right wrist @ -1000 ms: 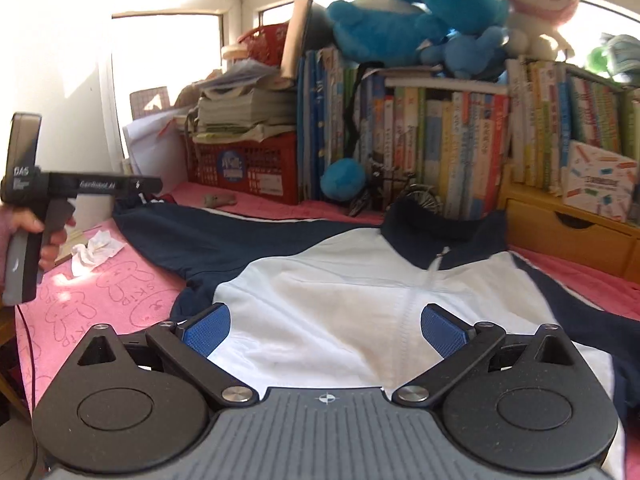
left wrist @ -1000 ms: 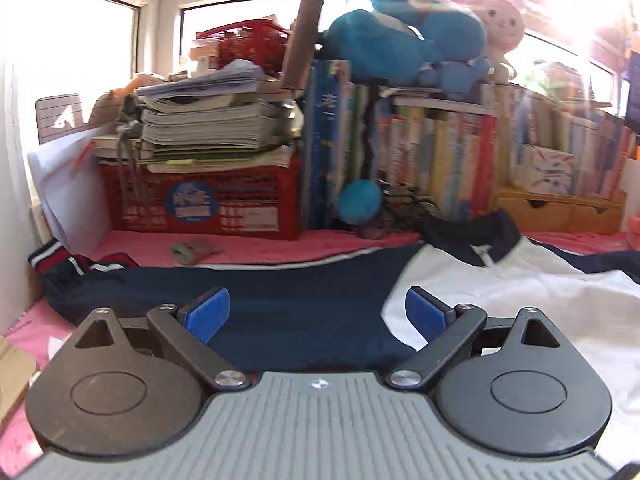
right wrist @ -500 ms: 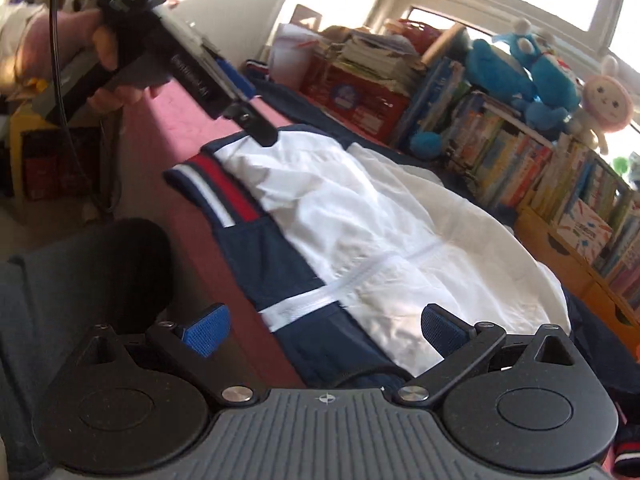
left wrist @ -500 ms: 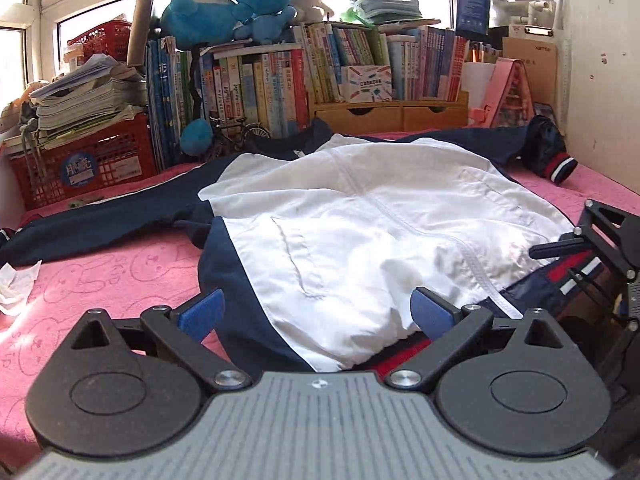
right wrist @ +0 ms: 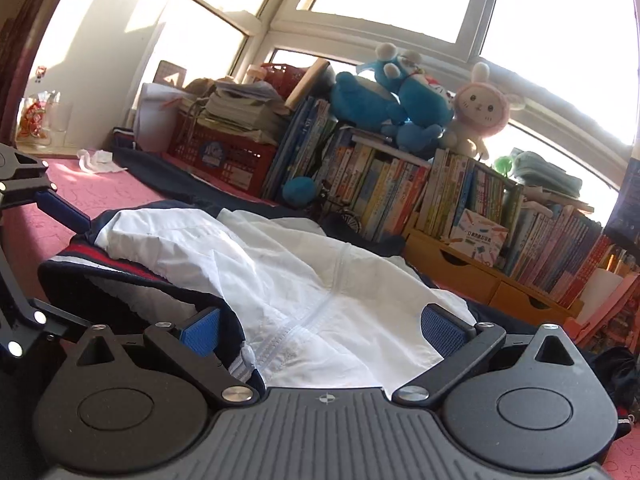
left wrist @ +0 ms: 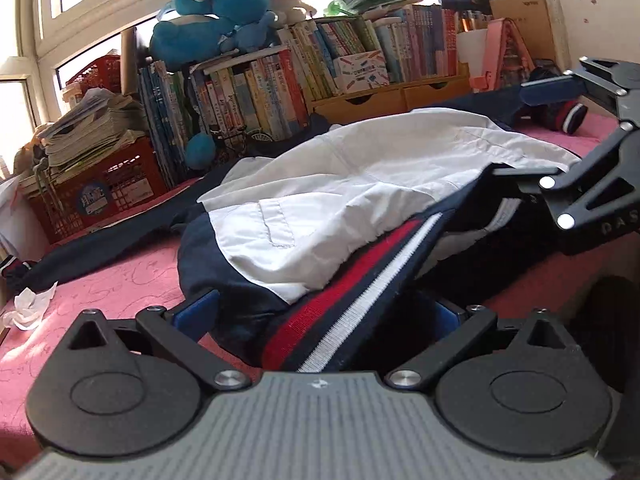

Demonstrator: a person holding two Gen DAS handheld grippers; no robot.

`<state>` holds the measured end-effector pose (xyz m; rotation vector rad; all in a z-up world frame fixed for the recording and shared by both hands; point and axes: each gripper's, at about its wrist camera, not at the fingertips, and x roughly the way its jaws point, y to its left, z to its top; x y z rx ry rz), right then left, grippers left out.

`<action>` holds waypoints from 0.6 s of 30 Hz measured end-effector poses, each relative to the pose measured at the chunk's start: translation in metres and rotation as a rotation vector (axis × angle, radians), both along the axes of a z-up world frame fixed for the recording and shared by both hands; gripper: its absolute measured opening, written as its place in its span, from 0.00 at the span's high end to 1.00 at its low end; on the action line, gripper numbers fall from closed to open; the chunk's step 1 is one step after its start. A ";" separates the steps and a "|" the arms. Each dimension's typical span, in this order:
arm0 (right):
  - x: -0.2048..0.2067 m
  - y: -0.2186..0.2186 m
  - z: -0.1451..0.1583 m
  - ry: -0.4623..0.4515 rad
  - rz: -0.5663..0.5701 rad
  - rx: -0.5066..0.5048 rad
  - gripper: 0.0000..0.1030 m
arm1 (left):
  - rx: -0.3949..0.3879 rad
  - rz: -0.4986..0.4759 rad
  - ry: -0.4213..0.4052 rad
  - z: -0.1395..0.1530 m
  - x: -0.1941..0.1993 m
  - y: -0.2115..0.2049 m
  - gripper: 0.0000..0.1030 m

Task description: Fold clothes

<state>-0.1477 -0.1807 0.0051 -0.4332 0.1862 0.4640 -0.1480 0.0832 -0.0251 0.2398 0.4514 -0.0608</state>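
A white and navy jacket (left wrist: 360,176) lies spread on the pink bed cover (left wrist: 100,300); it also shows in the right wrist view (right wrist: 312,276). Its red, white and navy striped hem (left wrist: 360,304) runs between the open blue pads of my left gripper (left wrist: 324,312), at the hem's left corner. My right gripper (right wrist: 320,328) is open around the hem's other end, with white cloth between its pads. Each gripper shows in the other's view: the right one at the right edge (left wrist: 560,128), the left one at the left edge (right wrist: 36,204). Both sleeves lie stretched out sideways.
A row of books (left wrist: 340,68) with plush toys (left wrist: 212,28) on top stands behind the jacket. A red crate (left wrist: 100,188) with stacked papers sits at the back left. A crumpled tissue (left wrist: 28,308) lies on the cover. A wooden drawer box (right wrist: 480,280) stands under the books.
Both grippers have moved in to the jacket's bottom hem, one at each end. The hem now lies between their open jaws and looks raised off the cover.
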 end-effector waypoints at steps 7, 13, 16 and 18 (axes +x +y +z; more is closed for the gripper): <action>-0.021 0.003 -0.033 -0.012 -0.019 -0.115 0.00 | 0.025 0.267 -0.148 0.000 0.024 0.015 0.00; -0.018 -0.016 -0.046 -0.166 -0.293 -0.218 0.01 | 0.157 0.343 -0.349 0.047 -0.006 0.024 0.01; -0.008 -0.057 -0.021 -0.219 -0.510 -0.157 0.02 | 0.205 0.304 -0.395 0.074 -0.029 0.027 0.00; -0.017 -0.086 0.002 -0.217 -0.556 -0.040 0.01 | 0.256 0.252 -0.401 0.084 -0.044 0.022 0.00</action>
